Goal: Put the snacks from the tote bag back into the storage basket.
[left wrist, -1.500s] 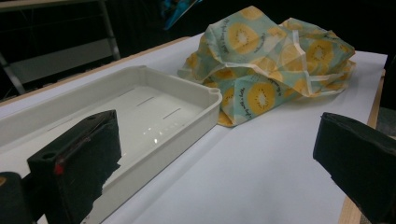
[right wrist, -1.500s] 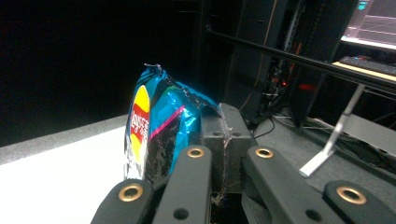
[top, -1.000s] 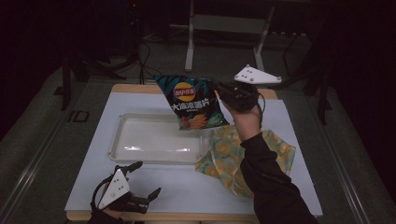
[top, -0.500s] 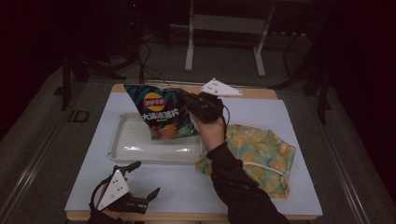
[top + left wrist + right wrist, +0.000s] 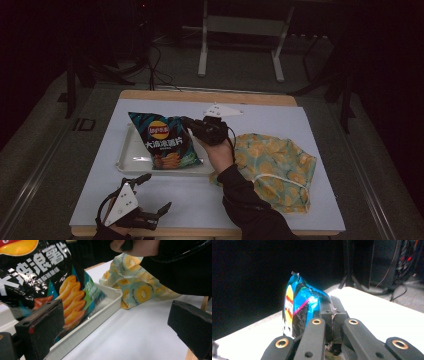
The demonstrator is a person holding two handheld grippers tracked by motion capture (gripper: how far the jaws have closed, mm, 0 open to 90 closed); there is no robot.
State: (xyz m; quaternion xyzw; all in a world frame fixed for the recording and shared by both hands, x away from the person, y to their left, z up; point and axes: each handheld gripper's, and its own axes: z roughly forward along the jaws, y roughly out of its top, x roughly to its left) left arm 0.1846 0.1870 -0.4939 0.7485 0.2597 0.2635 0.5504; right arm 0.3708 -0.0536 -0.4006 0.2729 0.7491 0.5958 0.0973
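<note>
Crisp bag (image 5: 165,142): glossy foil-like film, creased, reflective. Tray (image 5: 131,162): smooth white plastic, slight sheen. Patterned bag (image 5: 272,162): soft matt cloth, crumpled. Table cover (image 5: 300,125): matt white; wood showed at the table edge (image 5: 210,95). Gripper pads (image 5: 42,332): matt black, rubbery.

Bare table (image 5: 200,200) between tray (image 5: 125,162) and near edge gives passage; chip bag (image 5: 165,142) and cloth (image 5: 280,160) obstruct the middle.

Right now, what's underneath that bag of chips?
The white tray lies under the chip bag, which the right gripper holds by its edge. The bag hides most of the tray's floor.
</note>
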